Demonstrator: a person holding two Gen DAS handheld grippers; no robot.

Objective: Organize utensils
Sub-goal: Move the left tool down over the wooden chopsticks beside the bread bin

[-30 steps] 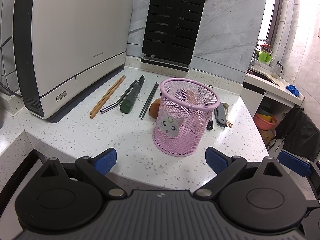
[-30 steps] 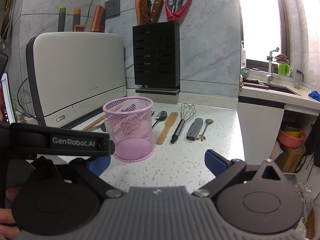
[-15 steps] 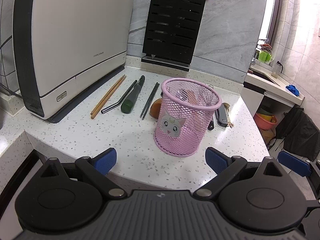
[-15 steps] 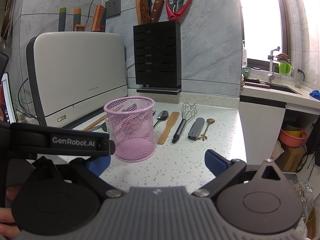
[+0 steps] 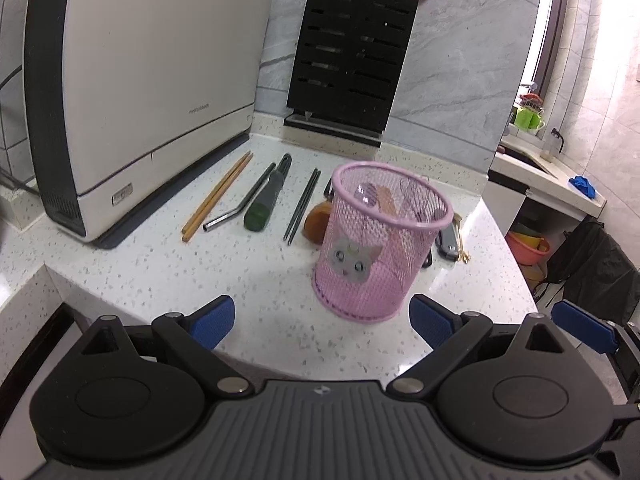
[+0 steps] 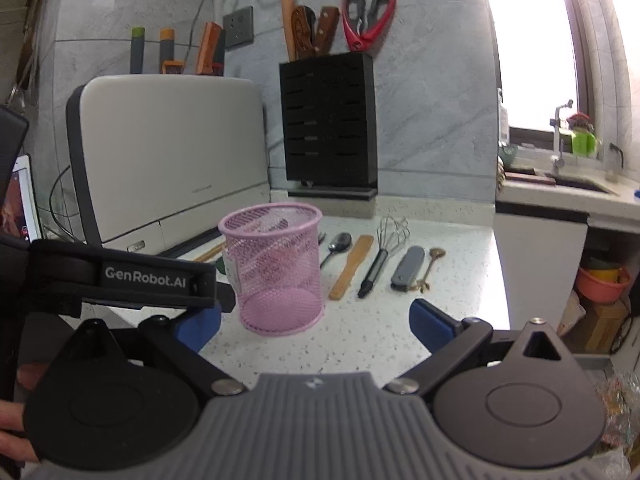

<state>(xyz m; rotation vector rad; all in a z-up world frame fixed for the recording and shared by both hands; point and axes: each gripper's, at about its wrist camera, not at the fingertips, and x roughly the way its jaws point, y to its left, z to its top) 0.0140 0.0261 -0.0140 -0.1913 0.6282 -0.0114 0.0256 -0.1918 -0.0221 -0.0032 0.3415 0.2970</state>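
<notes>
A pink mesh cup (image 5: 380, 240) (image 6: 276, 272) stands upright near the counter's front edge. Left of it lie wooden chopsticks (image 5: 218, 196), a bent metal straw (image 5: 240, 204), a green-handled tool (image 5: 268, 196) and dark chopsticks (image 5: 303, 206). Right of it lie a spoon (image 6: 338, 246), a wooden spatula (image 6: 352, 266), a whisk (image 6: 382, 254), a grey folding knife (image 6: 408, 266) and a small brass spoon (image 6: 430, 266). My left gripper (image 5: 320, 320) is open, just short of the cup. My right gripper (image 6: 316, 322) is open, in front of the cup.
A white appliance (image 5: 140, 80) stands at the back left. A black knife block (image 5: 352, 60) with red scissors (image 6: 368, 16) stands against the wall. The counter (image 5: 180, 264) ends at the right, with a sink area (image 6: 560, 184) beyond.
Both grippers have moved slightly forward toward the counter and cup. Nothing on the counter has moved, and both grippers stay open.
</notes>
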